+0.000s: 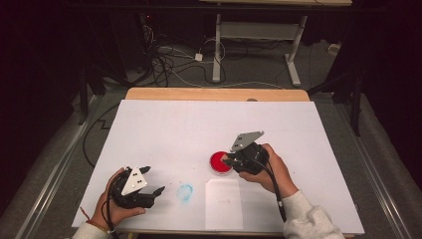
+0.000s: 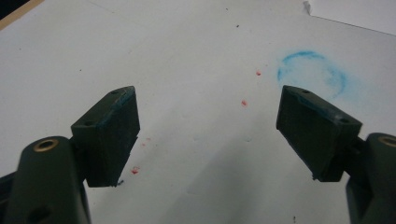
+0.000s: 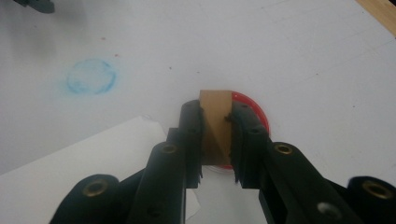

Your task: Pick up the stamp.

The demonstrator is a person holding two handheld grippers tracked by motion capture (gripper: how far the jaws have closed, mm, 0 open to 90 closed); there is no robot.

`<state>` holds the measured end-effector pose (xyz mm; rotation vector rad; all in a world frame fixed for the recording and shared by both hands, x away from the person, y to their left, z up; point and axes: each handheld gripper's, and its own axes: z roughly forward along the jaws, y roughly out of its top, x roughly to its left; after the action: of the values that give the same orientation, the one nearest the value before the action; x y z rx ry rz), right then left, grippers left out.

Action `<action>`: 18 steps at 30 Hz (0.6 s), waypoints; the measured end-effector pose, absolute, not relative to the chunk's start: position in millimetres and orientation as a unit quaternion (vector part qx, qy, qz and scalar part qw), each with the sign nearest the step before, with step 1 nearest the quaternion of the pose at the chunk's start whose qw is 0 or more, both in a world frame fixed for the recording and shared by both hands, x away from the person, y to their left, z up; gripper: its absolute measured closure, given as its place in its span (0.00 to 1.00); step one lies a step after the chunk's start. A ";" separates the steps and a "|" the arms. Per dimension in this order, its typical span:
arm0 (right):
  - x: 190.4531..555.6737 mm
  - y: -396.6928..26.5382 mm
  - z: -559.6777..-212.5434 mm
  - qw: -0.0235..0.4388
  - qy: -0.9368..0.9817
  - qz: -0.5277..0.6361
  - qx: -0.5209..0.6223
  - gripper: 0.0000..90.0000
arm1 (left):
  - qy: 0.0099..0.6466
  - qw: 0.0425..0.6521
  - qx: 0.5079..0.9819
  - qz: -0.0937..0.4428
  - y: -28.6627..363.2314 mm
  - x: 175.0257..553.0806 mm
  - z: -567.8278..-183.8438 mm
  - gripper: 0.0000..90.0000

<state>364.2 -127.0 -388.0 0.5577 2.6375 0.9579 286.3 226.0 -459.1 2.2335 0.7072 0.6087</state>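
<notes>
- Right gripper (image 3: 217,140) pinches a tan wooden block (image 3: 215,122) over the red dish (image 1: 220,162), right of centre
- Left gripper (image 1: 147,184), near left, is spread and empty
- Likely stamping: blue ring (image 1: 185,192) printed, white paper (image 1: 223,203) bare
- Left gripper view alone shows red specks (image 2: 243,103)

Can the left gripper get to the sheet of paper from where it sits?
Probably yes. The left gripper is open and holds nothing, and only bare white board with a blue smudge lies between it and the sheet of paper.
</notes>
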 end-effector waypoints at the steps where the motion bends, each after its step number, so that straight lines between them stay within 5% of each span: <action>1: 363.2 -127.5 -387.3 0.142 0.913 0.332 0.192 0.85 | 0.273 0.353 0.863 0.236 226.1 286.3 -459.0 0.23; 18: 385.4 -119.1 -367.9 0.153 0.925 0.292 0.191 0.85 | 0.271 0.351 0.865 0.233 225.5 287.3 -459.4 0.23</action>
<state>385.4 -119.1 -367.9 0.5467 2.6523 0.8370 287.3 225.5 -459.4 2.2400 0.7027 0.6028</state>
